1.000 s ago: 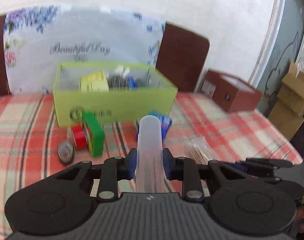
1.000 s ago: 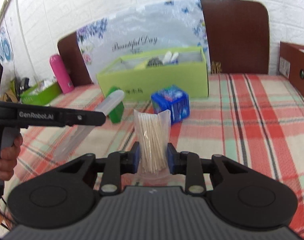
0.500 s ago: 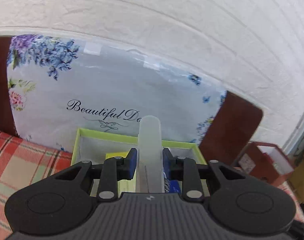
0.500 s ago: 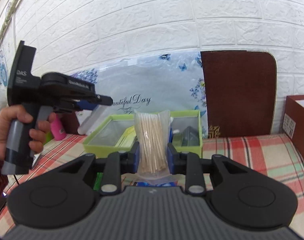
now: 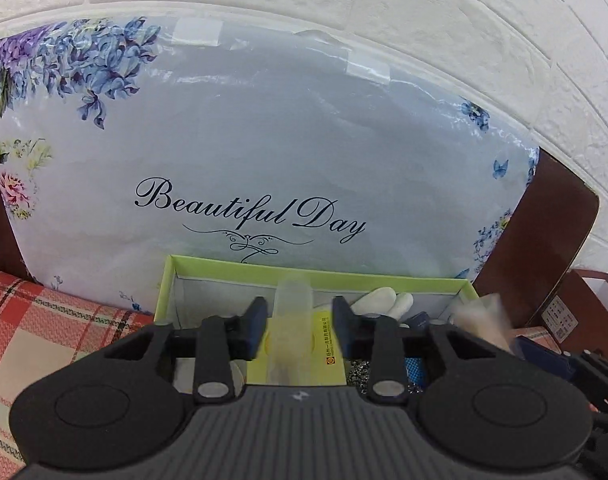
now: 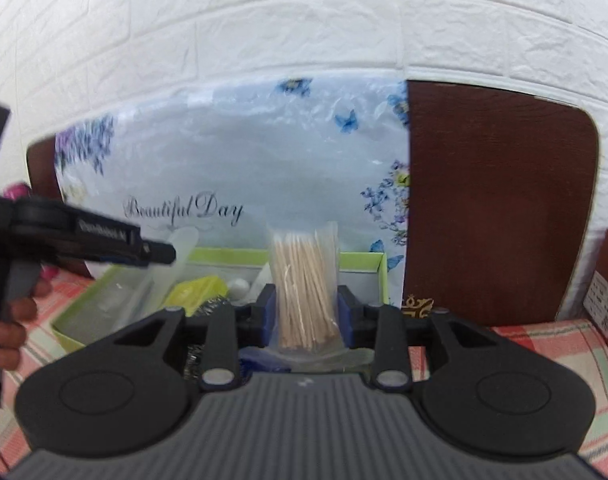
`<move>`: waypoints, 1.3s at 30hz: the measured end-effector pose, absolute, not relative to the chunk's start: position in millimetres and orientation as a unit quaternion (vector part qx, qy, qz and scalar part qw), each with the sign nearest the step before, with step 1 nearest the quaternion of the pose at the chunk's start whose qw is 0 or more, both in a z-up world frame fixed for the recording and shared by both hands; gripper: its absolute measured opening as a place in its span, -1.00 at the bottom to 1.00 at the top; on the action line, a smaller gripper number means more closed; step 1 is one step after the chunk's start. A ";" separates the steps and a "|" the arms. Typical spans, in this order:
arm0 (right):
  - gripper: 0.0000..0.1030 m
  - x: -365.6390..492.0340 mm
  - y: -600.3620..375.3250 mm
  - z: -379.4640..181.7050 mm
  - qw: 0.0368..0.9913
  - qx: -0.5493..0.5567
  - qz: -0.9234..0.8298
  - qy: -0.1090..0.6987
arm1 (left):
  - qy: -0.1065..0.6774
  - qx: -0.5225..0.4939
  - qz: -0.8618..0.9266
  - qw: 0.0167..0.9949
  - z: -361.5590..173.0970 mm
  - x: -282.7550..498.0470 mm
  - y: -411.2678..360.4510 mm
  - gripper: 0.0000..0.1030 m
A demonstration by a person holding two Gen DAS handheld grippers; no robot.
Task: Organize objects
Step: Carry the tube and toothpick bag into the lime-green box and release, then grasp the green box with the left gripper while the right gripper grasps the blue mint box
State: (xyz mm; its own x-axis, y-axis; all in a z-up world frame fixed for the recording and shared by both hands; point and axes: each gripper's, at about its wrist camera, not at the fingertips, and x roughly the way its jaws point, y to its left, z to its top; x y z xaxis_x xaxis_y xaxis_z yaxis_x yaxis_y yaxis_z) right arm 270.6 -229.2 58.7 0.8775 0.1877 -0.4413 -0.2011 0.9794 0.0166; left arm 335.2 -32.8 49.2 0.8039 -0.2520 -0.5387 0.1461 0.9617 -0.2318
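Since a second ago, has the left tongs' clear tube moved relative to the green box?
Yes. The clear tube went from over the tablecloth in front of the green box to above its open interior, and the left tongs now look open around it.

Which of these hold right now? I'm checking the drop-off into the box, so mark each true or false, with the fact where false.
1. The right gripper holds a bag of wooden sticks. True.
2. The left gripper is shut on the clear tube. False: its fingers stand apart from the tube.
3. The green box sits on bare wood. False: on a plaid tablecloth.
4. The box already holds a yellow packet. True.
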 end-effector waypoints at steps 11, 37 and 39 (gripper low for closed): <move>1.00 202.9 -241.4 65.4 0.976 0.011 0.102 0.190 | 0.267 -0.087 -0.113 0.953 66.9 244.0 -21.2 0.61; 1.00 48.2 -261.3 17.2 0.952 0.085 0.088 0.282 | 0.298 -0.078 -0.091 0.947 12.3 155.1 -26.3 0.64; 1.00 43.5 -263.5 16.8 0.951 0.087 0.086 0.284 | 0.298 -0.069 -0.077 0.949 12.7 166.4 -32.5 0.64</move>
State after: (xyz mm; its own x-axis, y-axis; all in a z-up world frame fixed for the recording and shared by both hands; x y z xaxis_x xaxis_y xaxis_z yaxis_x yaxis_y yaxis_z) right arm 43.5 -263.5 16.8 0.8245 0.2121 -0.5246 -0.1132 0.9702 0.2144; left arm 166.4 -32.5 12.7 0.8109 -0.1877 -0.5542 0.1060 0.9786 -0.1764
